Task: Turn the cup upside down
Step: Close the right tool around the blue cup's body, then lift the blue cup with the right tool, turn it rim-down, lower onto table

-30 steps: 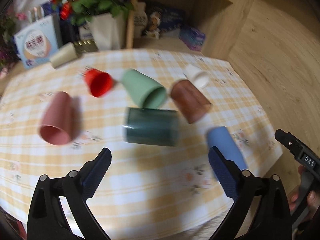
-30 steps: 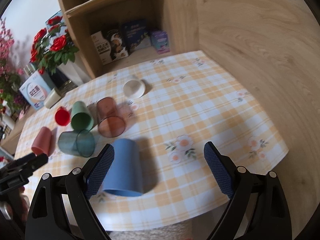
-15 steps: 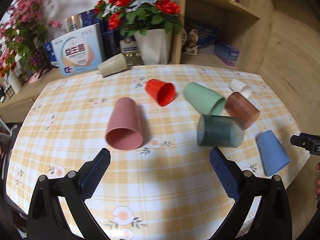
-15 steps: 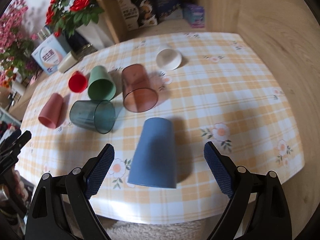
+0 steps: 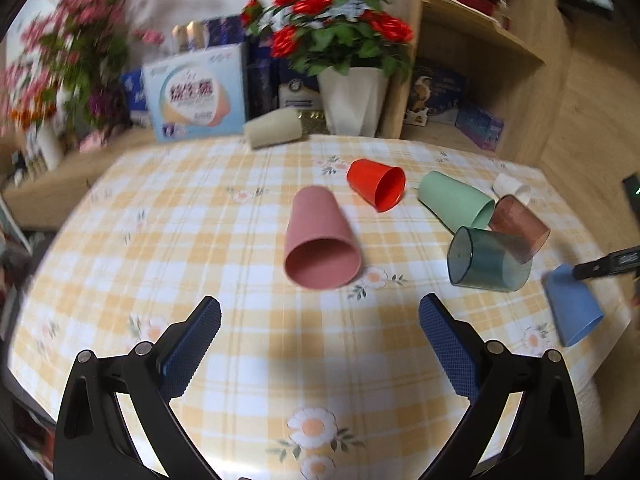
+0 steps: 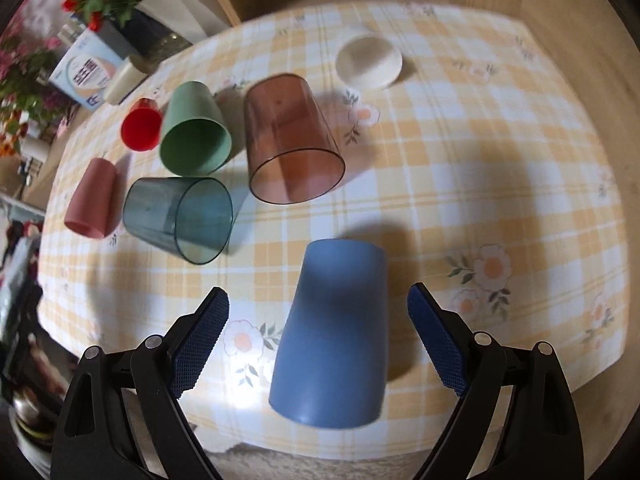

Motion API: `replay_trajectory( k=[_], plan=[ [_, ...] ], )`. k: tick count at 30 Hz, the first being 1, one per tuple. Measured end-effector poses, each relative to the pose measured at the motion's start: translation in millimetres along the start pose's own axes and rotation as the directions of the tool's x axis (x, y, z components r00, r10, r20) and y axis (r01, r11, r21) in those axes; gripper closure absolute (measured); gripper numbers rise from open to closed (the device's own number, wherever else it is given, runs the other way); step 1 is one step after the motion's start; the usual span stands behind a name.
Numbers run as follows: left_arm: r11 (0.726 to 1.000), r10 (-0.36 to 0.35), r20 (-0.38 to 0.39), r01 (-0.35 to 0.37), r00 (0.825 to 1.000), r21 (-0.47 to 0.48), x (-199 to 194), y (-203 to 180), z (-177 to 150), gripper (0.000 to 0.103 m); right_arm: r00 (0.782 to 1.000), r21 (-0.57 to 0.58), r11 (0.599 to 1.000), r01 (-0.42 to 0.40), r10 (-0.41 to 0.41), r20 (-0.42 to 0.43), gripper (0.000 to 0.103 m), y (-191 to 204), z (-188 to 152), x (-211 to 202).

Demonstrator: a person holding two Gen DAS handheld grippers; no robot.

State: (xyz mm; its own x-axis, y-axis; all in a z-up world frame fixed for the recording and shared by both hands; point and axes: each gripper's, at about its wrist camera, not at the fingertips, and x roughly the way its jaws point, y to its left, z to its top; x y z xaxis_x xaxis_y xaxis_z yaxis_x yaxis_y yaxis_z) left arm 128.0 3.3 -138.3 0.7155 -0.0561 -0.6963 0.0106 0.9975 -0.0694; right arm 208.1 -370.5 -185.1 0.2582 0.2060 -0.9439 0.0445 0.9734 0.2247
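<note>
Several cups lie on their sides on a yellow checked tablecloth. A pink cup lies just ahead of my open, empty left gripper, mouth toward me. A blue cup lies between the open jaws of my right gripper, untouched; it also shows at the right in the left wrist view. Red, green, brown transparent and dark teal transparent cups lie in the middle. A white cup lies beyond.
A beige cup lies at the table's far edge. Behind stand a white vase of red roses, a blue box and a wooden shelf. The table's near edge is just under the right gripper.
My left gripper has swung left and now faces the pink cup. My right gripper has moved down and forward over the blue cup, which now sits between its jaws.
</note>
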Motion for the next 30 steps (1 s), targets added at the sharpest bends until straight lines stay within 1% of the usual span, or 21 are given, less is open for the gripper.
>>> replay_trajectory(
  k=[3,5,7,8,9,13,18,19,20,22,25,30],
  plan=[
    [0.998,-0.007,-0.018,0.006,1.000,-0.058,-3,12,-5,0.006,0.999,0.048,0.999,0.009,-0.007,-0.048,0.016,-9,11,13],
    [0.997,-0.002,-0.017,0.001,1.000,-0.076,-5,17,-7,0.006,0.997,0.084,0.996,-0.006,0.012,-0.075,0.016,-13,16,20],
    [0.996,0.005,-0.013,-0.006,1.000,-0.094,-8,21,-6,0.006,0.996,0.088,0.996,-0.010,0.018,-0.093,0.017,-13,19,24],
    [0.994,0.006,-0.012,-0.007,1.000,-0.105,-9,23,-6,0.006,0.995,0.086,0.996,-0.007,0.016,-0.098,0.027,-13,20,26],
    [0.993,0.006,-0.011,-0.007,1.000,-0.115,-10,24,-6,0.006,0.994,0.082,0.997,-0.003,0.011,-0.107,0.032,-12,21,28],
    [0.992,0.006,-0.009,-0.007,1.000,-0.122,-10,24,-7,0.006,0.990,0.071,0.997,0.030,-0.020,-0.142,0.033,-11,23,39],
    [0.992,-0.003,-0.026,0.000,1.000,-0.123,-7,19,-12,0.006,0.988,0.072,0.997,0.030,-0.019,-0.154,0.033,-8,27,50],
    [0.992,-0.002,-0.027,-0.001,1.000,-0.122,-7,18,-12,0.006,0.988,0.068,0.997,0.031,-0.020,-0.154,0.043,-9,27,51],
    [0.993,-0.003,-0.026,0.000,1.000,-0.120,-8,18,-12,0.006,0.988,0.067,0.997,0.030,-0.020,-0.155,0.048,-8,26,51],
    [0.993,-0.001,-0.020,-0.002,1.000,-0.121,-9,17,-12,0.006,0.990,0.068,0.997,0.021,-0.011,-0.142,0.048,-11,24,49],
    [0.992,-0.004,-0.008,0.003,1.000,-0.127,-12,15,-12,0.006,0.995,0.059,0.998,-0.005,0.011,-0.096,0.048,-14,17,40],
    [0.992,-0.026,-0.006,0.025,1.000,-0.127,-15,9,-10,0.006,0.998,0.033,0.998,-0.052,0.052,0.021,0.048,-20,-5,10]
  ],
)
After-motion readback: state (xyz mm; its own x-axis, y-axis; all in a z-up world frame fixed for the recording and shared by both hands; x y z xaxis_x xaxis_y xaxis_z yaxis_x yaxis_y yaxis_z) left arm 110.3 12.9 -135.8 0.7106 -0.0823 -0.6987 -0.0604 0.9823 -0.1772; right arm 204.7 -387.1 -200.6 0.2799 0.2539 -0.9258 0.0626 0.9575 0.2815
